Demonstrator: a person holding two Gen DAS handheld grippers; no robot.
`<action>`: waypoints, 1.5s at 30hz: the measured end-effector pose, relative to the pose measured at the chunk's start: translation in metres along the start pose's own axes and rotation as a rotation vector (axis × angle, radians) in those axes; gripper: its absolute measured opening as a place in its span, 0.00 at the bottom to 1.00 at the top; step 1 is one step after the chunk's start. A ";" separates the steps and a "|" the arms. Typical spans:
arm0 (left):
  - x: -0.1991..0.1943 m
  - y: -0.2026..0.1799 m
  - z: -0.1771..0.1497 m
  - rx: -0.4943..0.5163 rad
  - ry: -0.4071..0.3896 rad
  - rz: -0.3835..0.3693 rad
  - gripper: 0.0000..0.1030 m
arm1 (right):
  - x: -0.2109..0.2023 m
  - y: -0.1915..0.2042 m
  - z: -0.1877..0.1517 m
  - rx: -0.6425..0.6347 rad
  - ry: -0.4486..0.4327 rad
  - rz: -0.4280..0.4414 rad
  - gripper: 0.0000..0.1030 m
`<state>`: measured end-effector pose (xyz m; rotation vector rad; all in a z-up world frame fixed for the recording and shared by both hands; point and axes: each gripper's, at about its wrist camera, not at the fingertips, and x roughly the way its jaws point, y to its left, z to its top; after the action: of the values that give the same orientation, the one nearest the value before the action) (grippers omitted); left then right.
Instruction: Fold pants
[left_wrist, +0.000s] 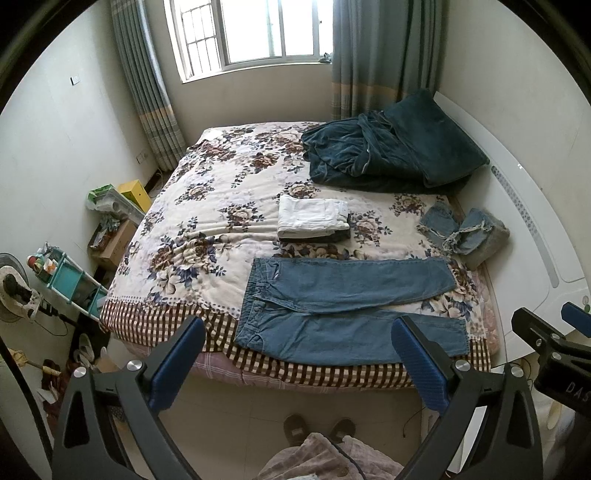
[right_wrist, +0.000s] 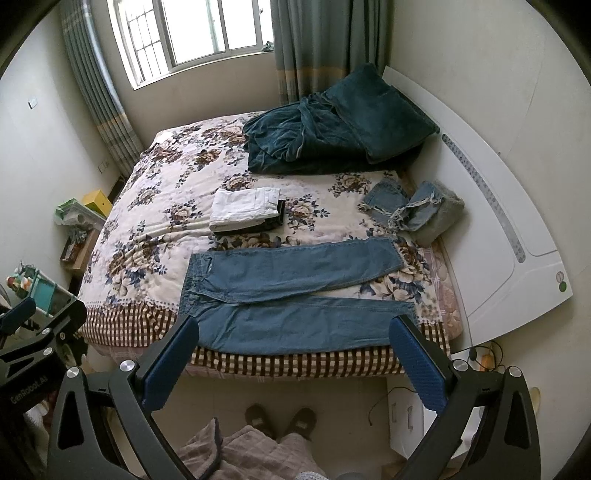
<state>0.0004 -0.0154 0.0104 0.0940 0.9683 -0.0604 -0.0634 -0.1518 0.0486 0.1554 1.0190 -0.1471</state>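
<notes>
A pair of light blue jeans (left_wrist: 332, 306) (right_wrist: 291, 295) is spread flat across the near edge of the bed (left_wrist: 207, 221) (right_wrist: 155, 206), over the flowered cover and its checked border. The waistband is turned to the left and the two legs are stretched to the right; the legs are parted in a narrow V, the far one angled slightly away from the near one. The denim is seen smooth, with few creases, and the hem of the near leg reaches the checked border at the right.

Both tongs are held wide apart and nothing is gripped by either. The left tongs (left_wrist: 297, 356) and the right tongs (right_wrist: 293, 354) are held above the floor in front of the bed, well apart from the jeans. Part of the near leg is covered in each view by a blue pad (left_wrist: 417, 362) (right_wrist: 415, 360).

Behind the jeans a small stack of folded clothes (left_wrist: 312, 218) (right_wrist: 245, 210) is set, white on top; what lies dark beneath it cannot be made out. Near the headboard (left_wrist: 517, 236) (right_wrist: 491, 229) some frayed denim pieces (left_wrist: 461, 232) (right_wrist: 406, 208) are heaped on a grey item whose kind cannot be told. A dark green blanket (left_wrist: 388, 147) (right_wrist: 332, 125) is bunched at the far side. Only the toes of two slippers (left_wrist: 317, 428) (right_wrist: 280, 417) are shown, the rest cut off by quilted fabric
</notes>
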 end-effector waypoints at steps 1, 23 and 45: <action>0.000 0.000 0.000 0.000 -0.001 0.000 1.00 | 0.000 0.001 0.000 -0.002 0.001 0.000 1.00; -0.006 0.006 0.005 -0.007 -0.006 -0.001 1.00 | -0.003 0.002 0.007 0.006 -0.002 0.016 1.00; 0.131 -0.031 0.034 -0.117 0.043 0.122 1.00 | 0.169 -0.058 0.044 0.060 0.031 -0.060 1.00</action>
<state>0.0993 -0.0508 -0.0806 0.0466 1.0055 0.1109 0.0492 -0.2261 -0.0766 0.1822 1.0506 -0.2301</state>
